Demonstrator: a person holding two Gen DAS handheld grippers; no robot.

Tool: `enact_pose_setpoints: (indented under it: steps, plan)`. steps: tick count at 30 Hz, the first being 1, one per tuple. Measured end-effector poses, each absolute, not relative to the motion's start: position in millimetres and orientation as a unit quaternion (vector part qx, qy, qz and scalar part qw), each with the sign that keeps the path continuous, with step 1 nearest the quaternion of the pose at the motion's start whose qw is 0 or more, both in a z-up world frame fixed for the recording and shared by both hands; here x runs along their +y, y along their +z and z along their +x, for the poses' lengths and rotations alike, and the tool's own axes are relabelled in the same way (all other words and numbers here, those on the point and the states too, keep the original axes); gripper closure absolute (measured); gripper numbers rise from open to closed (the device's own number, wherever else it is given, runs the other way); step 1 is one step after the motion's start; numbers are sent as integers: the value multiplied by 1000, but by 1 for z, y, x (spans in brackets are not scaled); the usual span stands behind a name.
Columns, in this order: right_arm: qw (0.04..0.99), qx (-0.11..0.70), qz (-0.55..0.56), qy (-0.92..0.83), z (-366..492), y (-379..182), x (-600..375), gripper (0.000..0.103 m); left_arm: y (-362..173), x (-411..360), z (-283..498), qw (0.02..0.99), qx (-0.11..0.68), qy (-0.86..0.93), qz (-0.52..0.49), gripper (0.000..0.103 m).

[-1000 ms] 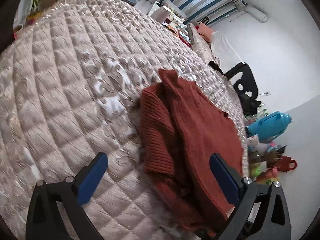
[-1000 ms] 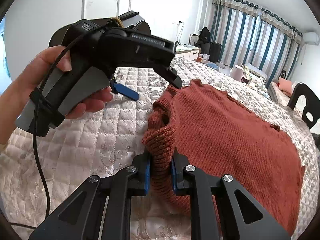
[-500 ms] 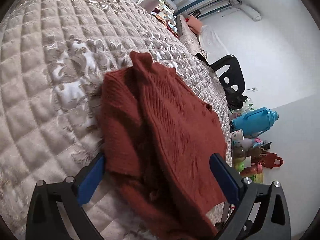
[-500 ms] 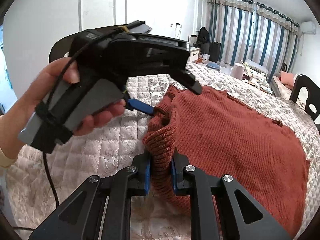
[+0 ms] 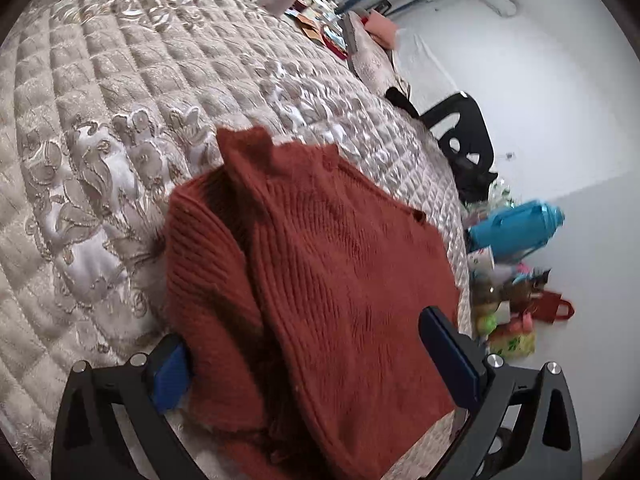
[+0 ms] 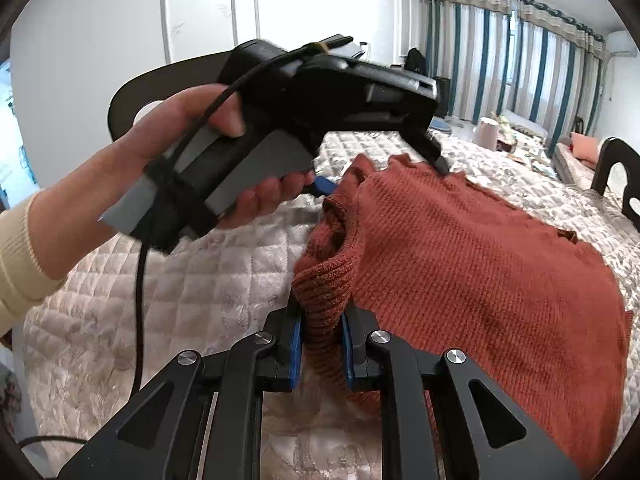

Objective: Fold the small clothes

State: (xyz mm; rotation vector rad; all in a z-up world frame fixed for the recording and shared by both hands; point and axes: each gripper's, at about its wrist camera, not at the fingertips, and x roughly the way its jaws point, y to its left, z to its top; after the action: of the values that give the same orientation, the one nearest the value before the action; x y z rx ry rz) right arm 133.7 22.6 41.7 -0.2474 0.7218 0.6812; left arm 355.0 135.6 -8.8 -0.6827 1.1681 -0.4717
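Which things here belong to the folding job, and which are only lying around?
For the job:
- red knit sweater
- right gripper, shut on its bunched edge
- left gripper, open over it
- quilted bedspread

Lying about:
- blue thermos
- black chair
- red bag

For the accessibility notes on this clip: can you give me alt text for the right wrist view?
The right gripper is shut on a bunched fold of a rust-red knit sweater lying on a quilted beige bedspread. Beyond it, a person's hand holds the left gripper, its open fingers at the sweater's far edge. Striped curtains hang behind.
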Motion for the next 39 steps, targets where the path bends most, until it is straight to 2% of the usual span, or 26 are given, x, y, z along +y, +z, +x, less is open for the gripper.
enact_pose_setpoints:
  steps: [1, 4, 6, 10, 14, 20, 33, 39]
  plan:
    - [872, 345, -122, 325, 134, 40, 23, 87, -8, 136, 355, 760, 533, -212, -307, 6]
    - [870, 351, -120, 325, 136, 37, 23, 87, -3, 128, 353, 783, 534, -199, -250, 27]
    - [868, 355, -116, 326, 137, 36, 25, 88, -5, 126, 354, 781, 540, -202, -240, 45]
    - [866, 361, -110, 328, 139, 33, 27, 88, -11, 132, 360, 769, 553, -192, -257, 55]
    - [866, 367, -103, 324, 141, 35, 27, 90, -7, 128, 359, 774, 558, -180, -238, 71]
    - [873, 356, -99, 318, 137, 43, 25, 91, 4, 135, 355, 778, 538, -184, -266, 76]
    - [873, 328, -84, 351, 123, 64, 26, 92, 43, 152, 333, 802, 507, -166, -267, 77]
    - [875, 332, -42, 350, 126, 70, -3, 92, 73, 135, 329, 818, 488, -172, -253, 78]
